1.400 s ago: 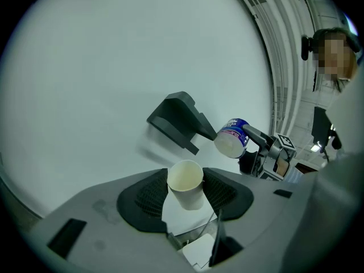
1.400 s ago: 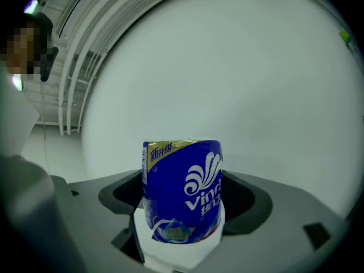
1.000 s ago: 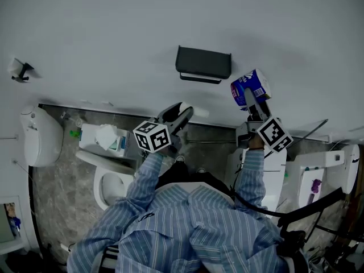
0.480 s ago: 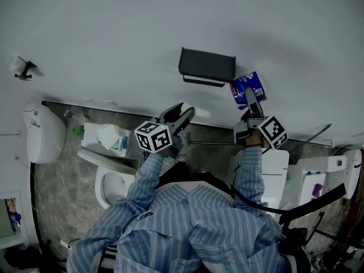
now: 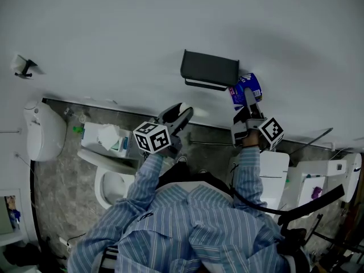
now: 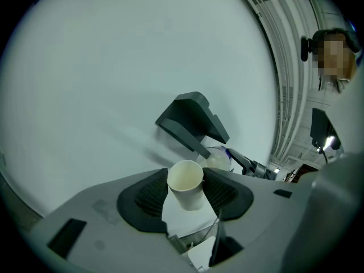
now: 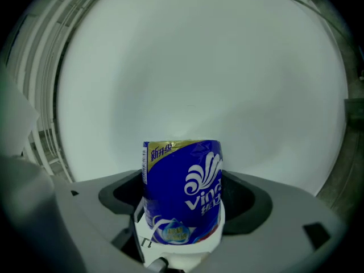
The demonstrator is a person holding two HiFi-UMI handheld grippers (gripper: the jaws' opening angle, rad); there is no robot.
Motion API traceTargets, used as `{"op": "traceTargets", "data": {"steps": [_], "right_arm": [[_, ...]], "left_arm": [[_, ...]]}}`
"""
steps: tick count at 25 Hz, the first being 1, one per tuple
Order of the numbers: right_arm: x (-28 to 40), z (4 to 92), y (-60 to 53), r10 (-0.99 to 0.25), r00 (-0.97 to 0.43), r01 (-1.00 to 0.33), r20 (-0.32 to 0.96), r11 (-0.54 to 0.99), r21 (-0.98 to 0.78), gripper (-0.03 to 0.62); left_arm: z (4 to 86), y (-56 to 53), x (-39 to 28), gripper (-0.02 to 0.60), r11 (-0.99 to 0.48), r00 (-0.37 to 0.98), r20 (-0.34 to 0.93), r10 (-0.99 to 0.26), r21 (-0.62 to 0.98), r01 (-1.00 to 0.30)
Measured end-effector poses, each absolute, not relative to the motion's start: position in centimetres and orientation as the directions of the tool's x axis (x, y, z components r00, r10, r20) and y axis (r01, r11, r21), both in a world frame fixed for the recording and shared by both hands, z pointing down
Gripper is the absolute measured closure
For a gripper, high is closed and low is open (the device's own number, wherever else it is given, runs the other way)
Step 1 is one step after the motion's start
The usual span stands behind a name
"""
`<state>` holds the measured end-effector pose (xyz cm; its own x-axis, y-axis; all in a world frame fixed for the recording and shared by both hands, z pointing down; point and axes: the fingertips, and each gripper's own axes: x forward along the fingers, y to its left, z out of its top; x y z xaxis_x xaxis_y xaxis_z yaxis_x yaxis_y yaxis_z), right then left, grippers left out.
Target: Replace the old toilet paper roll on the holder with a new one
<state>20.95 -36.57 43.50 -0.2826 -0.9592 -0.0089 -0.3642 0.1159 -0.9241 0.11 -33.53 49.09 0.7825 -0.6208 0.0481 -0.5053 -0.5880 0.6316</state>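
A dark grey holder [image 5: 209, 69] is fixed to the white wall, and it also appears in the left gripper view [image 6: 190, 118]. My left gripper [image 5: 185, 114] sits below and left of it, shut on a bare cream cardboard tube [image 6: 185, 183] that stands upright between the pads. My right gripper [image 5: 249, 98] is shut on a new roll in a blue wrapper [image 5: 245, 87], just beside the holder's right end. In the right gripper view the wrapped roll [image 7: 182, 189] fills the gap between the jaws, facing plain wall. The roll's pale end [image 6: 219, 159] peeks out below the holder in the left gripper view.
Below are a toilet bowl [image 5: 111, 181], a box with tissue [image 5: 105, 138], a white rounded fixture [image 5: 42, 135] at left, a white cabinet [image 5: 273, 169] and a sink area [image 5: 315, 183] at right. A small hook [image 5: 23, 67] is on the wall far left.
My right gripper has carried the blue roll down and left, up to the holder's right end, and rolled about its own axis. The left gripper with the tube has stayed put.
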Motion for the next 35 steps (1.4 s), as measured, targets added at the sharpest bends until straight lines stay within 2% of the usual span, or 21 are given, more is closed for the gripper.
{"op": "traceTargets", "data": {"steps": [4,12,21,27,35], "right_arm": [[20.9,43.8,-36.9,-0.960,-0.280,-0.310,-0.023,0.113,-0.944,0.184],[19.8,44.7,-37.5,-0.957,-0.277,-0.097,-0.082,0.113,-0.989,0.184],[15.6,45.0,-38.1,-0.922,-0.374,-0.006,-0.101,0.111,-0.994,0.184],[12.9,45.2,-38.0,-0.901,-0.420,0.009,-0.105,0.111,-0.994,0.184],[8.2,45.2,-37.7,-0.845,-0.529,-0.051,-0.084,0.130,-0.990,0.186]], "left_arm": [[49.2,-33.9,0.3,0.390,-0.586,0.783,0.049,-0.620,0.634,-0.504],[49.6,-34.5,0.3,0.389,-0.583,0.785,0.052,-0.617,0.639,-0.501],[49.5,-34.8,0.0,0.389,-0.574,0.778,0.054,-0.626,0.644,-0.506],[49.9,-34.7,-1.0,0.390,-0.561,0.771,0.055,-0.635,0.654,-0.508],[49.9,-34.8,-2.1,0.390,-0.556,0.765,0.049,-0.642,0.657,-0.509]]}}
